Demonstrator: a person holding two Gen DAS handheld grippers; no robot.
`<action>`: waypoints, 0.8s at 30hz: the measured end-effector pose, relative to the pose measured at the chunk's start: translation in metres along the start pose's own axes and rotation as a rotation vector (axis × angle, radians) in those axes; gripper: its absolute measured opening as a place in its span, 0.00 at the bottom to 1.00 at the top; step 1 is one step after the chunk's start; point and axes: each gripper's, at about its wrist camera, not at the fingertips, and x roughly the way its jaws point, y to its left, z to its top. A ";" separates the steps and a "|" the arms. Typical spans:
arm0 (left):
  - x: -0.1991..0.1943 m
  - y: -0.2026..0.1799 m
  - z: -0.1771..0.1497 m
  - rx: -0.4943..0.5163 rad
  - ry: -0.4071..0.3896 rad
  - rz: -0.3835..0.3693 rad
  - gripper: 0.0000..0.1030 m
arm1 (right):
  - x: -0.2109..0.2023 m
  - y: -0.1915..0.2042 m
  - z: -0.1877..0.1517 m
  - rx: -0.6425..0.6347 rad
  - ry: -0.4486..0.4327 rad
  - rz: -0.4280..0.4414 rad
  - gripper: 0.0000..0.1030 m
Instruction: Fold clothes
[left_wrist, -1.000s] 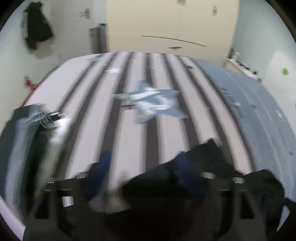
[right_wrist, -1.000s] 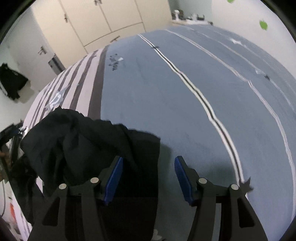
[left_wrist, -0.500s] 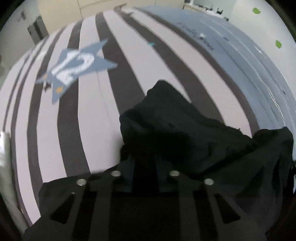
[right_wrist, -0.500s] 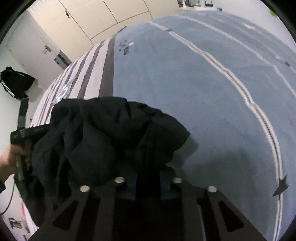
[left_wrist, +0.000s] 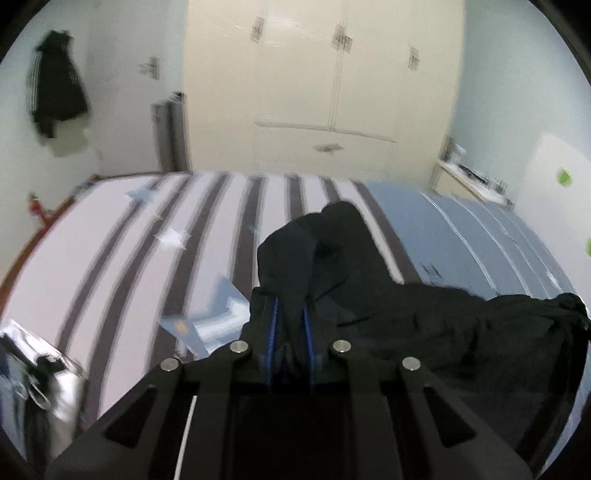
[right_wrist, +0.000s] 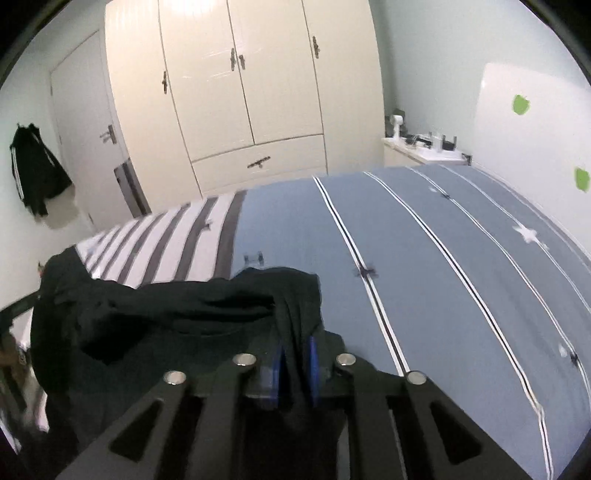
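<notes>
Right wrist: dark garment (right_wrist: 192, 314) between gripper (right_wrist: 293, 354) pads.

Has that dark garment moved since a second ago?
Yes. The dark garment, gripped between blue pads, has lifted off the bedspread, toward the wardrobe.

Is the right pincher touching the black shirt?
Touching. The right wrist view shows the black garment bunched between the right gripper and its blue pads, which press it.

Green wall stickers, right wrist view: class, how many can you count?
2: one green sticker high on the white panel, another lower toward the right edge. More may lie out of frame.
</notes>
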 end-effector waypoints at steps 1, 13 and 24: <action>0.005 0.005 0.004 -0.014 0.018 0.025 0.24 | 0.006 0.009 0.003 -0.005 0.020 -0.017 0.47; -0.041 0.082 -0.136 0.052 0.254 -0.001 0.67 | -0.028 0.059 -0.141 0.011 0.227 0.051 0.55; -0.173 0.149 -0.273 0.023 0.302 0.158 0.67 | -0.116 0.111 -0.248 -0.010 0.303 0.099 0.55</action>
